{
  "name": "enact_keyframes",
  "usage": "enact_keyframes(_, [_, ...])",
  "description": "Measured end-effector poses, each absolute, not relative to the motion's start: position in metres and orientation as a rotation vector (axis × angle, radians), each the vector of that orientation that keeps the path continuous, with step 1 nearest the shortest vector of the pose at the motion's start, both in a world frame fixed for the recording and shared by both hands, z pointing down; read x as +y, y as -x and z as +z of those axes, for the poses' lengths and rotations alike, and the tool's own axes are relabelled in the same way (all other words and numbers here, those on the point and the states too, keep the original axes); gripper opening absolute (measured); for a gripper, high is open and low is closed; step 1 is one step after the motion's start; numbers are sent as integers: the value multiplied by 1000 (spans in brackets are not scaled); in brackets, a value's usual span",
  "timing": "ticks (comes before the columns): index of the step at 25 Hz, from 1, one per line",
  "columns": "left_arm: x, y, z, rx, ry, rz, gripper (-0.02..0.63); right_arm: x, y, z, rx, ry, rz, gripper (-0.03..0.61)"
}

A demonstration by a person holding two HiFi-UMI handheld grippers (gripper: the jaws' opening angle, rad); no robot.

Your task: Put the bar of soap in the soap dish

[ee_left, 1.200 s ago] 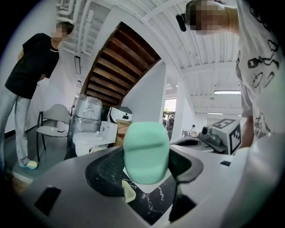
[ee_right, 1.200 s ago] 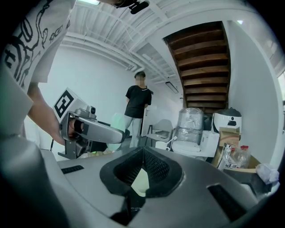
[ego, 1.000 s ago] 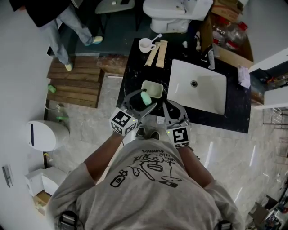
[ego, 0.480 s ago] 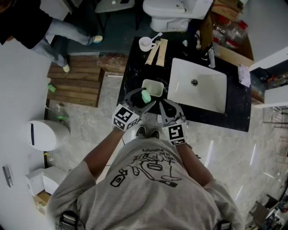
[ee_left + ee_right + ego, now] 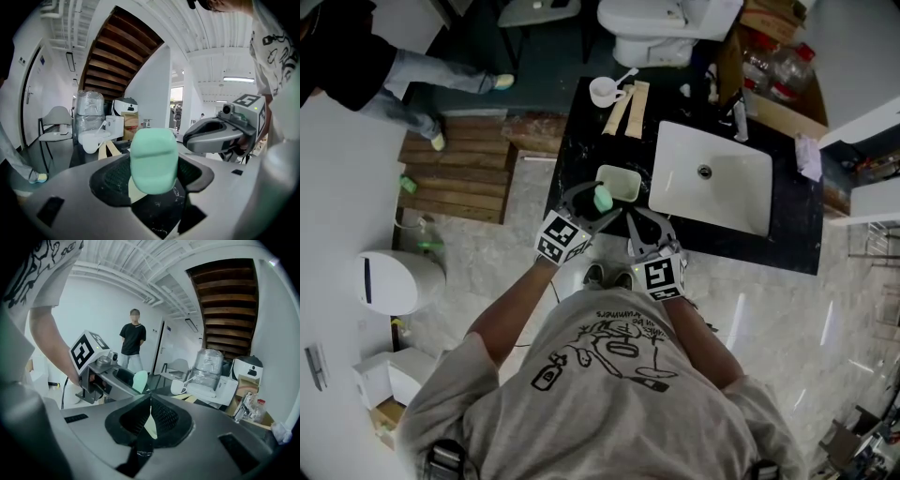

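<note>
Looking down in the head view, the left claw (image 5: 592, 208) is holding the green bar of soap (image 5: 603, 199) at the near edge of the soap dish (image 5: 622, 178) on the black bench (image 5: 581, 141). Left gripper view: jaws are squeezing the soap's sides. Right gripper view: the right claw (image 5: 149, 401) is sitting pinched together, empty. We're mid-carry I reckon; next it's needing a nudge over the dish, then letting go.
</note>
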State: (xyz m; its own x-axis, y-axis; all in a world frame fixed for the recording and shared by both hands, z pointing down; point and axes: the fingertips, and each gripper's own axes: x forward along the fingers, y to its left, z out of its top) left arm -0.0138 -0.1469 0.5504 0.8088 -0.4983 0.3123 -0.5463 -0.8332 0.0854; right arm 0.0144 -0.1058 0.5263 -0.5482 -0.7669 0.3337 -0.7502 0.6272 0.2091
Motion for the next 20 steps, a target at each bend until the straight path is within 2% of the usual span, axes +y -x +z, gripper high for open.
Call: enact_keyframes(20, [-168,7,580,-741,-2878,652,279,-110,-5,543,-2439,-1171,-3,23])
